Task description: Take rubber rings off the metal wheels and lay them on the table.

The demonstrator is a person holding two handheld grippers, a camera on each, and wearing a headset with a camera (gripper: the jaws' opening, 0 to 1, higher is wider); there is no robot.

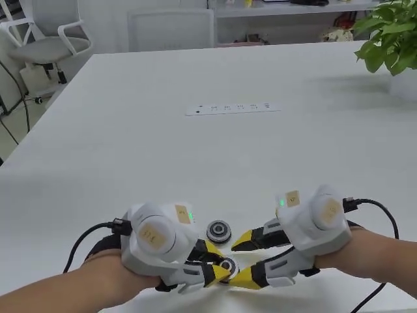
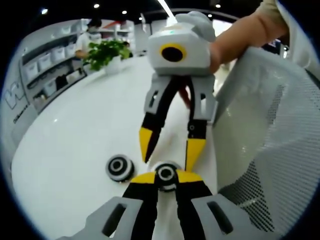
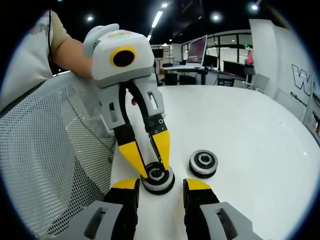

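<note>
left tongs (image 3: 154,169) clamped on wheel (image 3: 157,176) at tabletop's (image 1: 195,163) near edge, steadying it | right tongs (image 2: 167,164) apart astride it, probably to peel its rubber ring (image 3: 159,190) | second wheel (image 1: 219,231) just beside

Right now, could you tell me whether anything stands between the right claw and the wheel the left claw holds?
Nothing visible does. The open right claw has the wheel just ahead of its parted jaws, and the left claw grips it from the opposite side. The second wheel lies apart, to one side.
</note>
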